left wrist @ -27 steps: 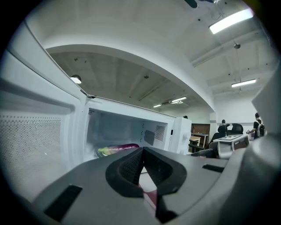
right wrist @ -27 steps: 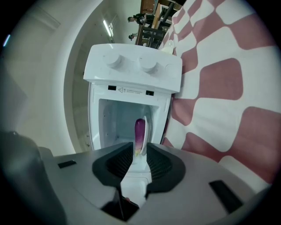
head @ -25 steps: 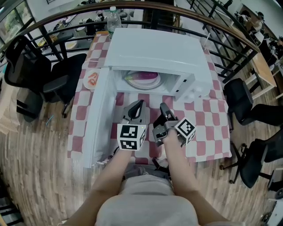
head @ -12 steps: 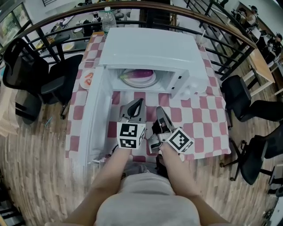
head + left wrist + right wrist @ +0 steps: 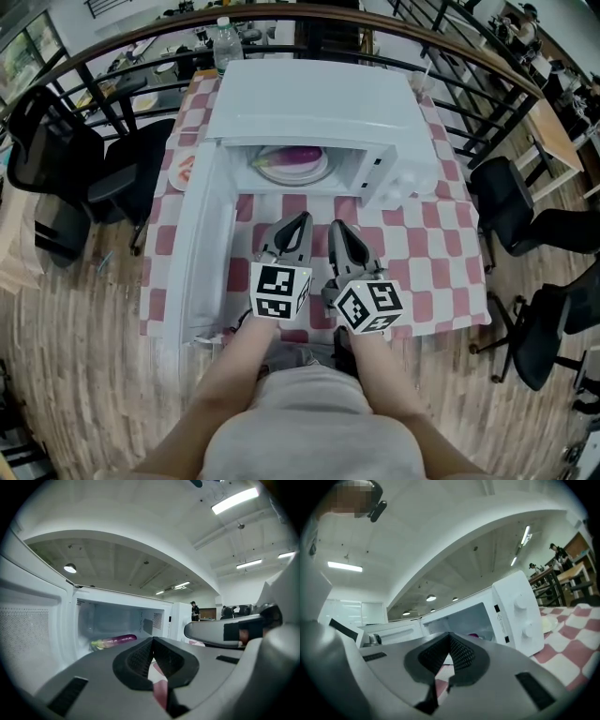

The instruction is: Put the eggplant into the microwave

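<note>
Already inside, the purple eggplant (image 5: 300, 158) is seen lying on the turntable plate (image 5: 319, 175) of the white microwave (image 5: 314, 94), upper centre of the head view. The door (image 5: 199, 246) is swung wide open at the left. Below the oven's mouth, the left gripper (image 5: 301, 219) and right gripper (image 5: 336, 227) are held side by side above the red-and-white checked tablecloth (image 5: 427, 258), both clear of the microwave. In the left gripper view the jaws are pressed together with nothing between them, and the eggplant (image 5: 115, 640) is framed in the cavity beyond. In the right gripper view the jaws are likewise closed on nothing, with the control knobs (image 5: 519, 603) shown at the right. A small plate (image 5: 183, 171) is seen at the tablecloth's left edge, and a water bottle (image 5: 223, 36) behind the oven.
</note>
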The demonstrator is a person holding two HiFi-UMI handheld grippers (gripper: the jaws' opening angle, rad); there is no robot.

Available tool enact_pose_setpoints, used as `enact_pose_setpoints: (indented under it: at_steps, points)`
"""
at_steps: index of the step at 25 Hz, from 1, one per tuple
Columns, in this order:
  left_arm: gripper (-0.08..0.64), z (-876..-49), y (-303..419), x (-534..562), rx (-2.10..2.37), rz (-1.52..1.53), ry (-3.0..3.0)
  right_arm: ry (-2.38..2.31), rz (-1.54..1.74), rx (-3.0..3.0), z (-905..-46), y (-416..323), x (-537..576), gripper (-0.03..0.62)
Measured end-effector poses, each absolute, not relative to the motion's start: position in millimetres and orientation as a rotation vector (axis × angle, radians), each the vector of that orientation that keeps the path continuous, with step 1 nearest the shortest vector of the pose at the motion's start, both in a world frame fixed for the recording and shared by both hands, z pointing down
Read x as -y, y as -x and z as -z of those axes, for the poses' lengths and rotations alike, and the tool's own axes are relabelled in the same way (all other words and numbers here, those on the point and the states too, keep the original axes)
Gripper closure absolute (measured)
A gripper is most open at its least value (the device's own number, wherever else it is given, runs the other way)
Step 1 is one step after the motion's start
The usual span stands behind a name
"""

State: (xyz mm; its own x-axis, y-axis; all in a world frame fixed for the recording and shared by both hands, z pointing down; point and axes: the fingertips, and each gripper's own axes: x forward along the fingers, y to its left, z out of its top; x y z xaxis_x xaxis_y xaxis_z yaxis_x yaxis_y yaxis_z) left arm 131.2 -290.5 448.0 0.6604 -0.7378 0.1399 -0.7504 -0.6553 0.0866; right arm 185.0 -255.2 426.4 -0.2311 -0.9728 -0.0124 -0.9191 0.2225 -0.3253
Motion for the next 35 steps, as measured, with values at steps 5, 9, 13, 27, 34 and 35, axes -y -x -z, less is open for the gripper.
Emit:
enact_pose_setpoints:
  at_steps: [5, 9, 13, 27, 34, 35]
  points:
    - [0.556, -444.2, -133.8, 285.3, 1.209, -0.132, -2.776, 1.935, 0.181, -2.355, -422.7, -182.7, 256.8, 0.569]
    - [0.556, -438.2, -137.3, 279.9, 1.159, -0.084, -2.811, 1.949, 0.104, -2.378, -418.7, -180.1, 255.9, 0.569]
    - [0.556, -431.7, -138.4, 277.2, 1.133, -0.04, -2.83, 1.941, 0.068, -2.402, -418.5, -177.2, 254.6, 0.569]
    - [0.555, -424.9, -141.1, 271.1, 1.111, -0.012, -2.861, 1.964, 0.037, -2.418, -418.8, -174.8, 251.3, 0.569]
    - [0.557, -421.7, -141.5, 269.3, 1.097, 0.01, -2.869, 1.977, 0.048, -2.403, -418.7, -174.9, 250.9, 0.569]
    - [0.557, -421.7, -141.1, 269.2, 1.104, 0.01, -2.869, 1.978, 0.049, -2.402, -418.8, -175.0, 250.3, 0.569]
